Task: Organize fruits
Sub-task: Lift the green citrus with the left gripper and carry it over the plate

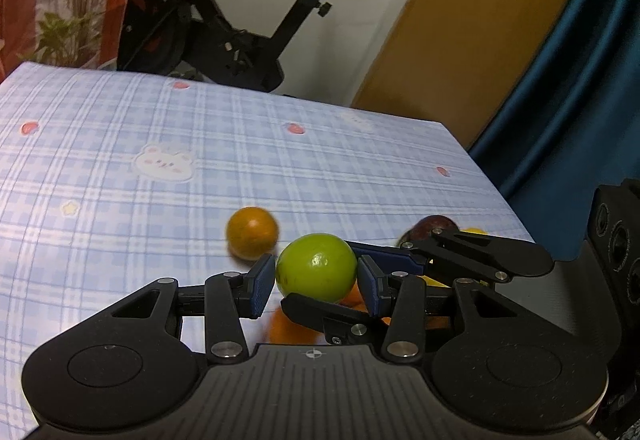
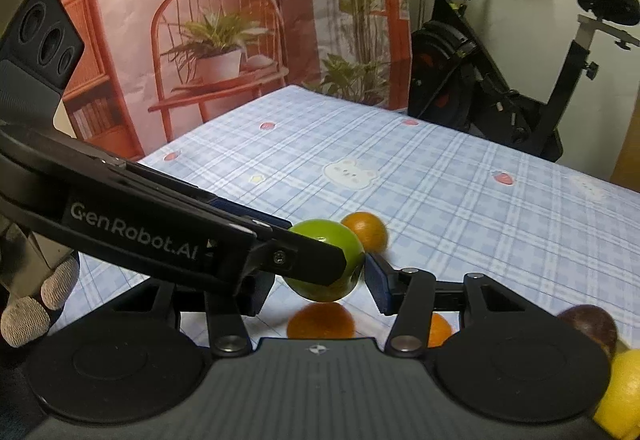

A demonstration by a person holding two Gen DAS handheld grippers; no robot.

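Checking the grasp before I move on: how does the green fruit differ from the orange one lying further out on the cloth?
The green fruit is lime green and glossy; the orange fruit is matte orange. The green fruit sits between the pads of both the left gripper and the right gripper, off the tablecloth; the orange fruit lies free on it, ungripped. The green fruit looks larger, though it is nearer the camera. Both are round.

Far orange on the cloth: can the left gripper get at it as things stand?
Probably not yet. The left gripper is shut on the green fruit, its jaws full. The far orange lies clear on the tablecloth just beyond.
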